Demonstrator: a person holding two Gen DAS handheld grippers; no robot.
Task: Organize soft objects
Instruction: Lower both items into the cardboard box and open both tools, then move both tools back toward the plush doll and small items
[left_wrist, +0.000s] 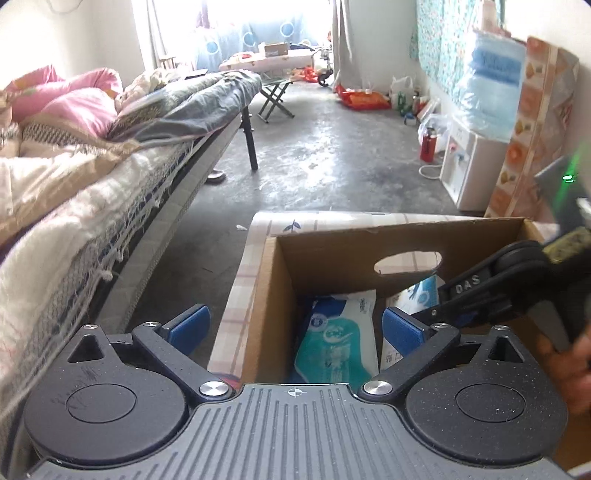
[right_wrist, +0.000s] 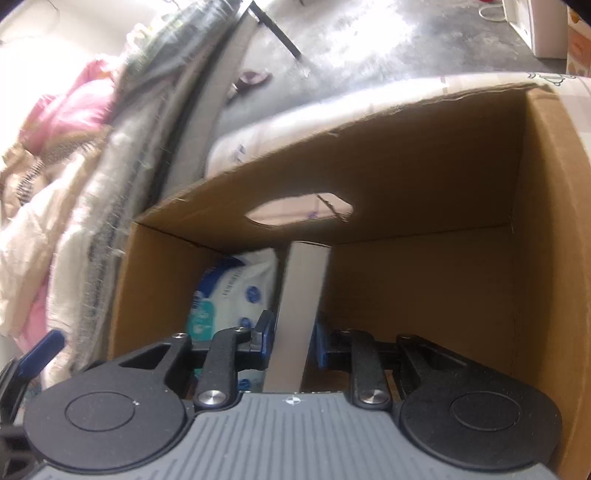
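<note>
Left claw (left_wrist: 295, 325): spread wide, nothing between the blue pads, above the near rim of the box.
Right claw (right_wrist: 290, 343): clamped on a flat grey pack (right_wrist: 301, 306), held upright inside the box.
Box (right_wrist: 424, 192): brown cardboard, open top, handle hole in far wall.
Tissue pack (left_wrist: 338, 339): teal and white, standing in the box's left corner, just left of the grey pack.
Bed (left_wrist: 74, 166): left of the box, piled with blankets.

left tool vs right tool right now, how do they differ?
1. Opening: the left tool stands wide open; the right tool is nearly closed.
2. Load: the left tool holds nothing; the right tool has a flat grey-white pack on edge between its pads.
3. Place: the left tool hovers over the cardboard box, above a teal tissue pack; the right tool reaches inside the box.

Shared: both have blue pads and point down at the same box.
</note>
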